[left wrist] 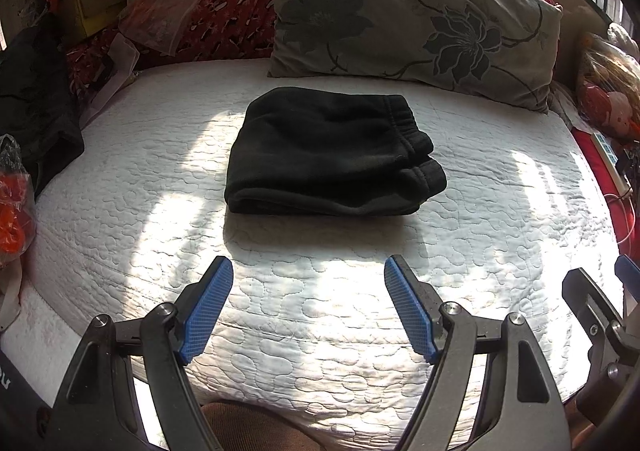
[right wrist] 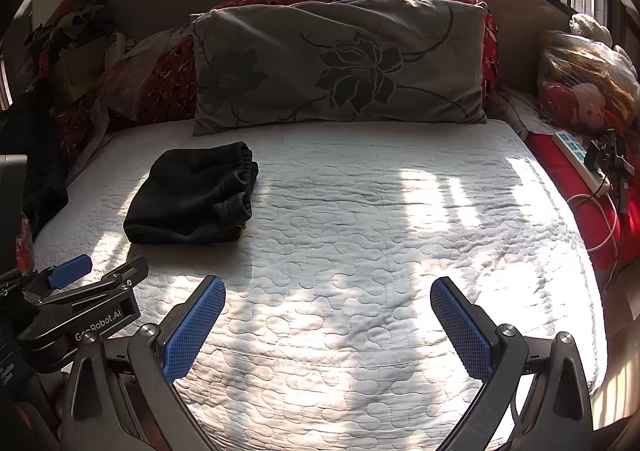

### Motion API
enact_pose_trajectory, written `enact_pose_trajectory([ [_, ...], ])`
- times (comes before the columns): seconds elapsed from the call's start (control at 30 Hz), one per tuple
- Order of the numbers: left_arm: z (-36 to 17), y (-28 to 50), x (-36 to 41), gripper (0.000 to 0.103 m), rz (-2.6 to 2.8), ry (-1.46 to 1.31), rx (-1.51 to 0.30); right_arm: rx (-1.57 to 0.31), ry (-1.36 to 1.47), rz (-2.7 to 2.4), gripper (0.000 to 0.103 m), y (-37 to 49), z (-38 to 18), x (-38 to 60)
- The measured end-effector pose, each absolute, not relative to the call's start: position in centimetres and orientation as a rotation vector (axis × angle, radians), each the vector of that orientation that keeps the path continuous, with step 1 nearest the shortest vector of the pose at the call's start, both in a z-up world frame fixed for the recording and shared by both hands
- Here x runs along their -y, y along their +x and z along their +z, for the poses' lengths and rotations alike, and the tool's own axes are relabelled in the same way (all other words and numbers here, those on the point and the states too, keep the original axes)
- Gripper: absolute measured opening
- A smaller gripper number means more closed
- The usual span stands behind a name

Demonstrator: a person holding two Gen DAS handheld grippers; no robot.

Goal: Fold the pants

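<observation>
Pants (left wrist: 334,153), black, lie folded into a compact stack on the white quilted bedspread (left wrist: 320,311), in front of the flowered pillow (left wrist: 416,17) and apart from it. Waistband and cuff edges face right in the left wrist view. Sunlight falls in patches across the spread around the stack.

Left gripper (left wrist: 309,305) points down at a slant toward the bed, short of the pants, its blue pads (left wrist: 210,307) spread wide with nothing between them. It touches neither pants nor bedspread as far as can be seen.

Right gripper (right wrist: 328,325) is angled down likewise over bare bedspread, to the right of the pants and well apart from them. Its jaws stand wide, empty.

A power strip (right wrist: 576,157) with a white cable lies at the bed's right edge on red fabric
</observation>
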State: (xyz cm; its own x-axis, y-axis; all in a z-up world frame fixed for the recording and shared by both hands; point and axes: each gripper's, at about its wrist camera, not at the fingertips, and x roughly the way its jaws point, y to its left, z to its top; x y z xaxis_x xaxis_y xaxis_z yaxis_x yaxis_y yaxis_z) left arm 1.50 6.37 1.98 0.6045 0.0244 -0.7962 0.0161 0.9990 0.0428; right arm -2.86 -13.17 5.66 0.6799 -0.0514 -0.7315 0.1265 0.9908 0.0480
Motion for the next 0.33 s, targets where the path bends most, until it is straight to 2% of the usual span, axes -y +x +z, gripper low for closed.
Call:
enact_pose_trajectory([
  [0.33,2.6,2.8,-5.7,0.078,-0.017,0.018,-0.927,-0.816,0.097,-0.112,0.103,-2.2,6.0,13.6],
])
